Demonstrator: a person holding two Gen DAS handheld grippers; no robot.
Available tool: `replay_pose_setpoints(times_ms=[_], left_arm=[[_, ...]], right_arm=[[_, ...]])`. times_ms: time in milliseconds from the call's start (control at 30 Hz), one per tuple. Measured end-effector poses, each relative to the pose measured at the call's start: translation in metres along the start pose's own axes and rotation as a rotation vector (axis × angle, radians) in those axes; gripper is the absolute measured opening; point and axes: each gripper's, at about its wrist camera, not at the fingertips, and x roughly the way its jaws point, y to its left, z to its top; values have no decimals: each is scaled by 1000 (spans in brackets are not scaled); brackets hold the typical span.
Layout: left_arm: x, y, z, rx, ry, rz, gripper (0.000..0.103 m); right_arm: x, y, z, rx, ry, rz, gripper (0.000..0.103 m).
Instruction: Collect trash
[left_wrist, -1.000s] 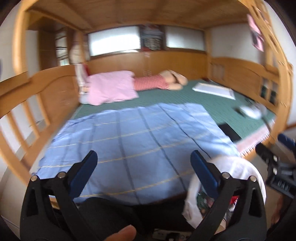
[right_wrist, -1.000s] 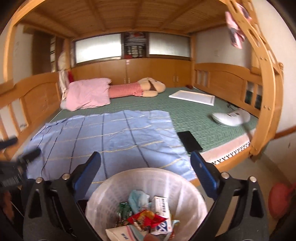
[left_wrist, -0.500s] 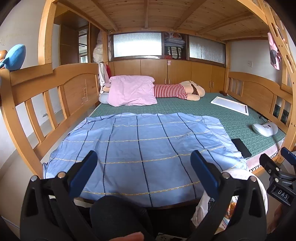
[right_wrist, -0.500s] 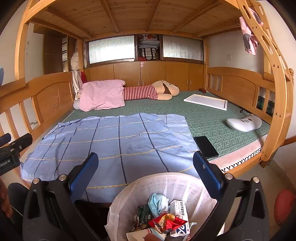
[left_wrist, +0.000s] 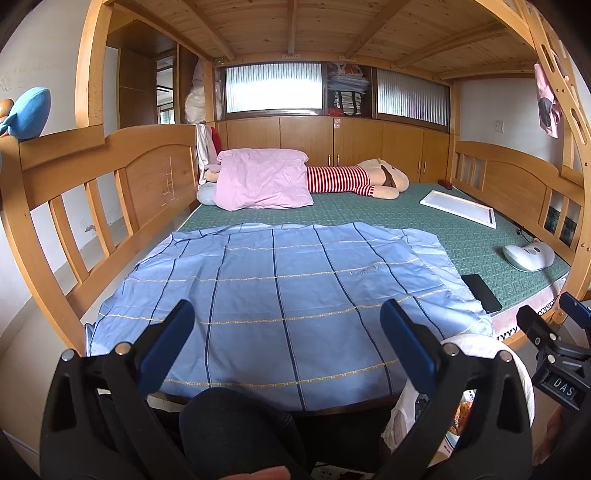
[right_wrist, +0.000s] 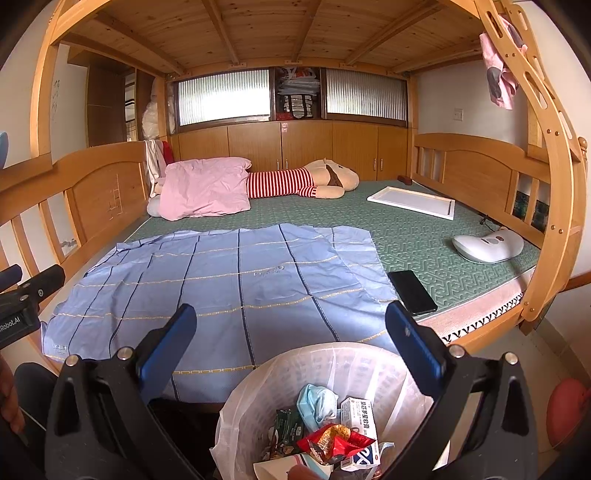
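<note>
A white bin lined with a plastic bag (right_wrist: 332, 363) stands on the floor at the foot of the bed, below my right gripper (right_wrist: 290, 332). Trash lies in it: a blue face mask (right_wrist: 316, 400), a white medicine box (right_wrist: 360, 421), a red snack wrapper (right_wrist: 332, 443) and a dark green packet (right_wrist: 290, 424). The bin's rim also shows in the left wrist view (left_wrist: 476, 345) at lower right. My left gripper (left_wrist: 286, 334) is open and empty above the bed's foot edge. My right gripper is open and empty above the bin.
A blue checked sheet (left_wrist: 280, 291) covers the near part of the green mat (left_wrist: 424, 225). A black phone (right_wrist: 412, 291), a white device (right_wrist: 487, 247), a white board (right_wrist: 412, 201), a pink pillow (right_wrist: 203, 188) and a striped plush toy (right_wrist: 306, 182) lie on the bed. Wooden rails flank both sides.
Both cameras have tilted up and steadied, so the bed and bin sit lower in view. Both grippers stay open and empty.
</note>
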Motion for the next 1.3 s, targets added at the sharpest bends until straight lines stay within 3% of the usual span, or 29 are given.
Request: replay_pose_setpoints(times_ms=[1300], left_arm=[[1, 2, -5, -4, 11, -12, 100]], right_arm=[[8, -7, -11, 4, 11, 3, 100]])
